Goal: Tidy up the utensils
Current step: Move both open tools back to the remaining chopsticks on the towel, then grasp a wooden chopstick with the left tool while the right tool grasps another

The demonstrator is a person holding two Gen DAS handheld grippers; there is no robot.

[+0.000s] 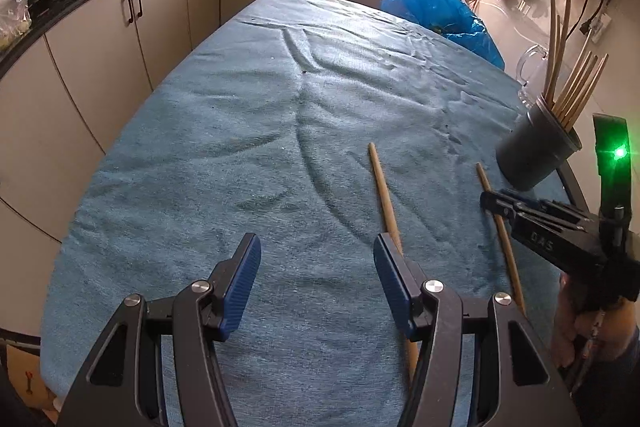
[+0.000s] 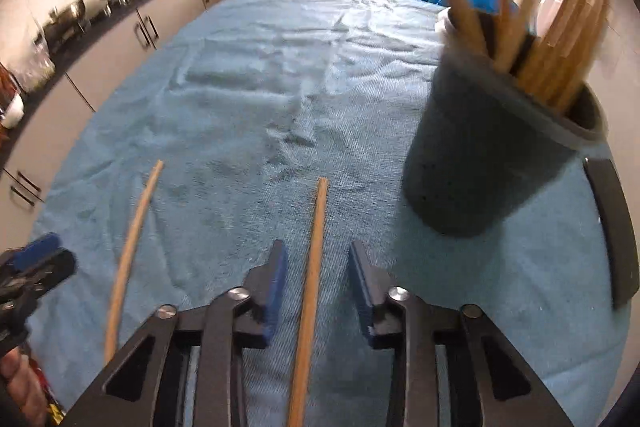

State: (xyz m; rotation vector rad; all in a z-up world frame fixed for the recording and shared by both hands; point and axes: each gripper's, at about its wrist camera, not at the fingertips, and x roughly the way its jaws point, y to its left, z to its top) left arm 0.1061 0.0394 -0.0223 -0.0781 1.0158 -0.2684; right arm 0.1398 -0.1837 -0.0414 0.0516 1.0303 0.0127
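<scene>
One chopstick (image 2: 312, 267) is straddled by the spread right gripper (image 2: 318, 291), ready for pinching; the left gripper (image 1: 316, 283) is held wide beside another chopstick (image 1: 382, 183), the pot (image 2: 480, 155) near.

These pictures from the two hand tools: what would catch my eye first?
Two loose wooden chopsticks on the blue cloth: one chopstick lies between the open right gripper, the other chopstick beside the open left gripper. At the right stands a dark cup bristling with more chopsticks.

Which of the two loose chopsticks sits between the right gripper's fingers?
The chopstick nearer the holder, lying between the open right gripper; the other chopstick lies apart.
</scene>
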